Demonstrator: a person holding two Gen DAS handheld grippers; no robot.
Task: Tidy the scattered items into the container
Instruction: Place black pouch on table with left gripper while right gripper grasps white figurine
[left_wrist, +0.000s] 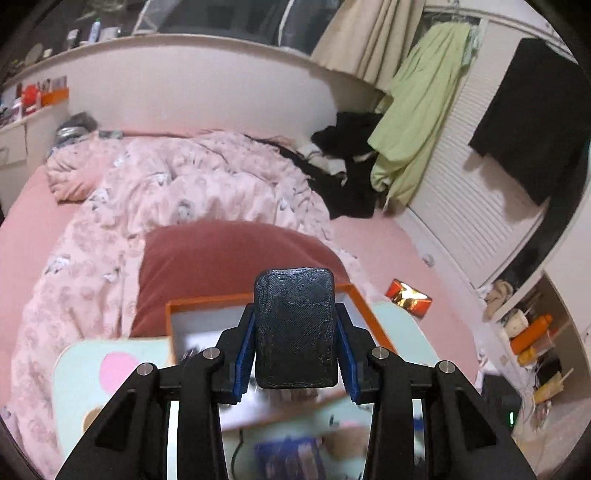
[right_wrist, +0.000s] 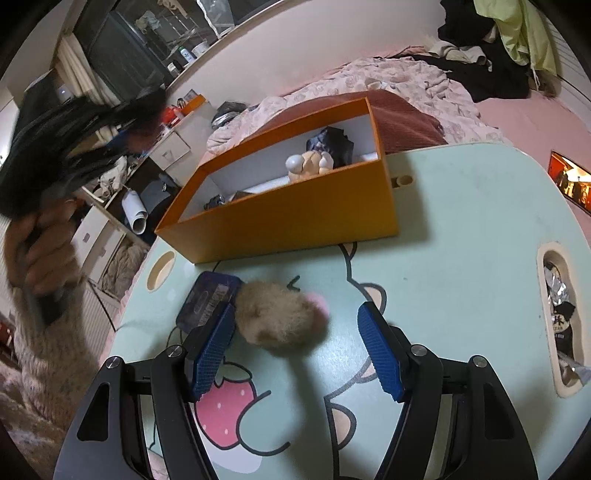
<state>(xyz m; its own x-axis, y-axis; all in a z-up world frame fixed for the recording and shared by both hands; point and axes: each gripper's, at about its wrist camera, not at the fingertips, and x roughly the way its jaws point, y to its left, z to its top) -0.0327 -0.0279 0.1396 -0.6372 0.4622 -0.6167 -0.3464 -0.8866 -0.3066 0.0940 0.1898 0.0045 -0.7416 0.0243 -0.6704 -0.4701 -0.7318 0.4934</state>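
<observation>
Orange box (right_wrist: 280, 218) stands open-topped at the table's (right_wrist: 461, 236) far edge; a white figurine (right_wrist: 306, 166) and a dark bundle (right_wrist: 332, 142) fill its right end, the middle stays free. On the near tabletop, a fuzzy toy (right_wrist: 280, 317) and dark blue tin (right_wrist: 207, 299) lie touching left of centre. Bare surface lies to the right up to the side slot (right_wrist: 561, 317).

I see the mint cartoon-print desk (right_wrist: 461, 229) carrying an orange box (right_wrist: 295, 218), a dark blue tin (right_wrist: 207, 299) and a fluffy beige plush (right_wrist: 277, 317) touching it.
</observation>
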